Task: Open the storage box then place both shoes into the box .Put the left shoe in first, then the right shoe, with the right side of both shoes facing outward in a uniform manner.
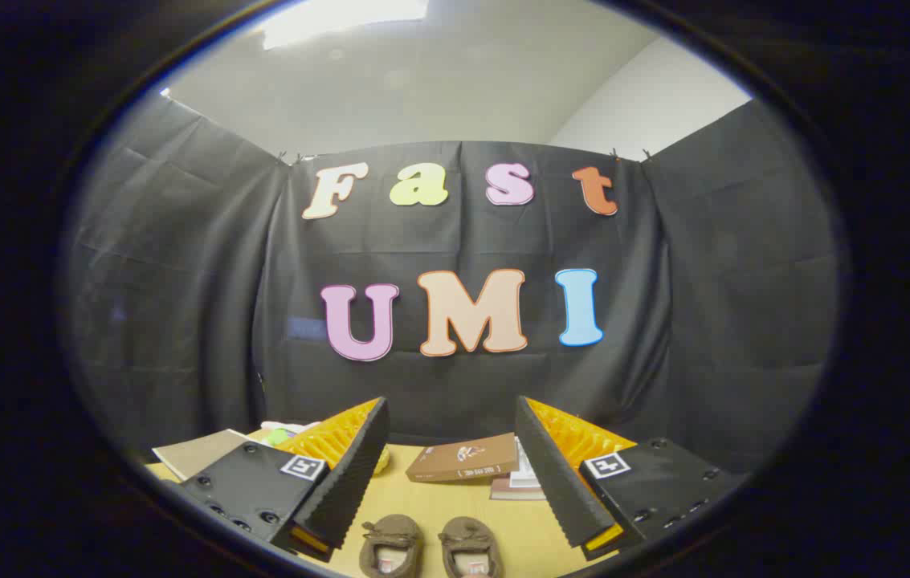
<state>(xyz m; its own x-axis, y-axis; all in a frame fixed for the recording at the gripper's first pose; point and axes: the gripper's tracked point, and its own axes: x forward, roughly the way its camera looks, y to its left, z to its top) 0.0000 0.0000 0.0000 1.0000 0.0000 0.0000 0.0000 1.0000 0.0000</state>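
- Gripper (451, 449) held above a yellowish wooden table (430, 502), its two fingers (346, 474) spread wide apart with nothing between them but open air; they press on nothing
- Shoes: a pair of brown slipper-style shoes lies on the table, side by side and close together, below the gap between the fingers and nearer the camera than the fingertips
- Left-hand shoe (392, 544) and right-hand shoe (469, 546) both show their openings with pale lining inside and a small bow on the top; their near ends are cut off from sight, so which foot each belongs to cannot be told
- Brown book (463, 459) lies flat on the table beyond the shoes, ahead of the gap between the fingers, its cover facing up
- Second flat item, a booklet (520, 480) with a pale page, lies just beside the brown book, partly tucked under it and partly hidden by one finger
- Tan notebook (197, 453) rests on the table on the far side of the other finger from the brown book, well apart from the shoes
- Small pale and green things (286, 432) sit beyond that notebook, too hidden to name
- Black cloth wall (455, 377) stands behind the table, past the brown book
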